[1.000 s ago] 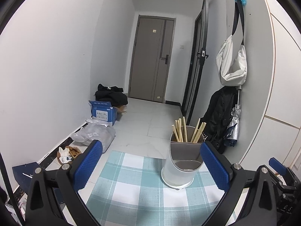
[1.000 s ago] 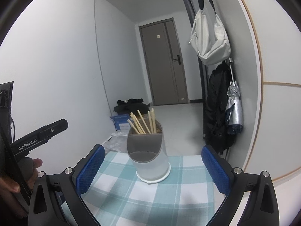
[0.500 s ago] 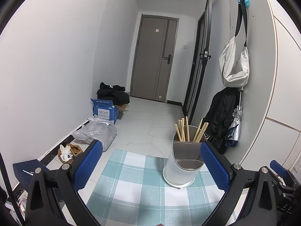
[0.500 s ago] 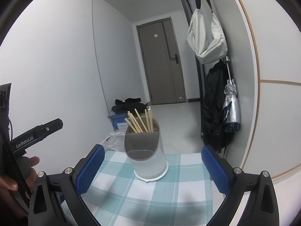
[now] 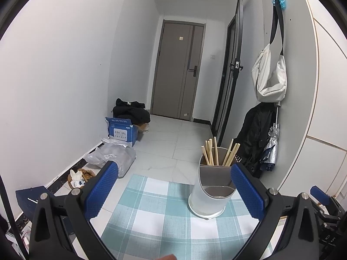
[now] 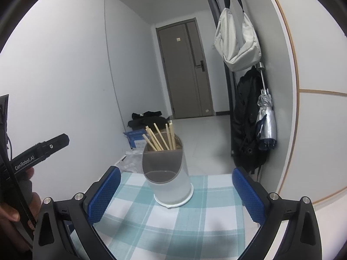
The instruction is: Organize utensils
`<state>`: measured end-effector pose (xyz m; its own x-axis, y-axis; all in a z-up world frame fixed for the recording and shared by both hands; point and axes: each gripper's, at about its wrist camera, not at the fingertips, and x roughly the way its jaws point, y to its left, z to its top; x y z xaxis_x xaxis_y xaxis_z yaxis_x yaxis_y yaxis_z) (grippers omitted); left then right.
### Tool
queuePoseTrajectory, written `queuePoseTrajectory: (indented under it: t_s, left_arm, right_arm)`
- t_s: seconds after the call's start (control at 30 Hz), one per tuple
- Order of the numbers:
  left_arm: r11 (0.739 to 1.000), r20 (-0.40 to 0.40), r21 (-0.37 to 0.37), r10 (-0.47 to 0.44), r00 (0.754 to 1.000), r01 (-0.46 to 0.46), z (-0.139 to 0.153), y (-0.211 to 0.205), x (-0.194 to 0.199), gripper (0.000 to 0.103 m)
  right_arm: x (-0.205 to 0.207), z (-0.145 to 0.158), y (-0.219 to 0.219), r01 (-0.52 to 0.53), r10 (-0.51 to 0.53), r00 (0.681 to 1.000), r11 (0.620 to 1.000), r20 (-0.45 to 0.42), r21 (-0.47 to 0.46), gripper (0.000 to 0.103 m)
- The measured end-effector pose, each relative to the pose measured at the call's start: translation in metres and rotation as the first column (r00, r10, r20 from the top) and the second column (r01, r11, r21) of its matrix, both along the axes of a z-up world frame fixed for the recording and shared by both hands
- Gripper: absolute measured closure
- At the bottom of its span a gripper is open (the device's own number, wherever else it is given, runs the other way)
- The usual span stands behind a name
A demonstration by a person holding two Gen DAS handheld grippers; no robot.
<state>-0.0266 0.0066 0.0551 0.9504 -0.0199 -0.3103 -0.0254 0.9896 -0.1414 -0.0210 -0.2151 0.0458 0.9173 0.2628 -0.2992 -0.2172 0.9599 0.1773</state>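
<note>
Two tongs hang over the near edge of the tabletop (image 5: 156,214), which is covered in a teal and white checked cloth (image 6: 195,223). The left tongs (image 5: 173,190) stand wide apart with nothing between the blue pads, and the right tongs (image 6: 175,192) are spread just as wide and hold nothing either. At the left edge of the right wrist view a hand (image 6: 13,212) grips the black handle of the left tool.

Farther in, near the far edge of the cloth, stands a white holder (image 6: 171,179) with a grey divided top. Its near compartment looks empty; the far one holds a bunch of chopsticks (image 6: 160,138) that lean apart, ends up.

Beyond the tabletop, on the floor at the left wall, lie a clear plastic bag (image 5: 112,158), a blue box (image 5: 121,131) and a heap of black clothing (image 5: 131,112). On the right wall hang a pale bag (image 5: 270,80), a black jacket (image 5: 253,134) and a folded umbrella (image 5: 271,149). A grey door (image 5: 177,71) closes the far end of the hallway.
</note>
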Motion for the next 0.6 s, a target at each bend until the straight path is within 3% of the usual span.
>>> queuePoseTrajectory:
  t_s: [0.6]
  left_arm:
    - [1.000,-0.029,-0.013,-0.006,1.000,0.006,-0.0042,-0.0004,0.0046,0.001]
  right_arm:
    - [0.0017,-0.0023,-0.0001,0.002,-0.002,1.000,1.000,-0.012,0.001,0.000]
